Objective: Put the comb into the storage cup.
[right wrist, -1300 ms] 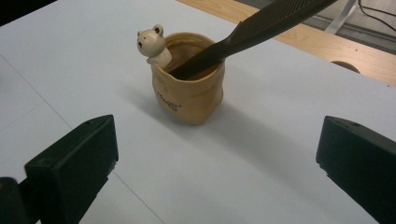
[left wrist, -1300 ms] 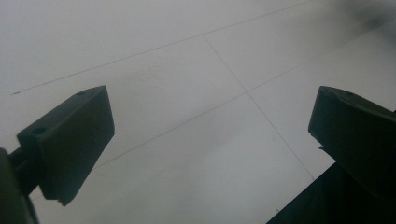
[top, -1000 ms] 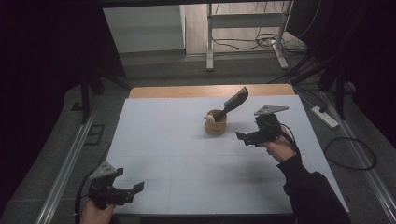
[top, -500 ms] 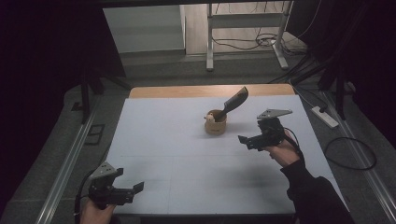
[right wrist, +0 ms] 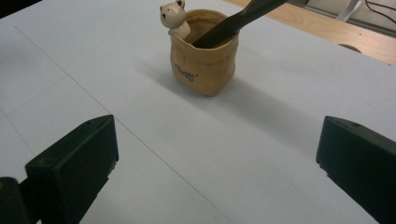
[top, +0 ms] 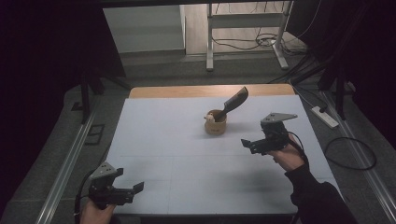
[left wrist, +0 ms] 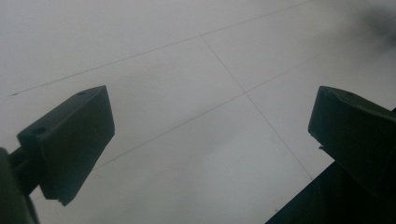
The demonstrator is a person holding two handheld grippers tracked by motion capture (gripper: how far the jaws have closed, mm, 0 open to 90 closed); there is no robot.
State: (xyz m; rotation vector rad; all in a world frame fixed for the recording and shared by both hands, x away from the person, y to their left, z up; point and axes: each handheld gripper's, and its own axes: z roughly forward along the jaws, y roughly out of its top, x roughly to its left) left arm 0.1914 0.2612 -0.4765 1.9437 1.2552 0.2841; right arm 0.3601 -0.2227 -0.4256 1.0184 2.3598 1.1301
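Where the white bench (top: 187, 154) meets its far wooden edge, we note a tan cup (top: 215, 123) bearing a small bear figure (right wrist: 173, 18), with a dark utensil (top: 232, 103) leaning in it. Right gripper (top: 247, 144) sits near the cup, fingers wide apart, empty. Left gripper (top: 136, 188) at the near-left corner, fingers likewise spread, empty.

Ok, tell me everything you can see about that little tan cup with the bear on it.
The cup is tan and shaped like a soft sack, seemingly ceramic, with small dark lettering on its side. A cream bear figure peeks over its rim. It stands upright on the white table, toward the far side, apart from both grippers. A dark flat utensil leans inside it, sticking out over the rim.
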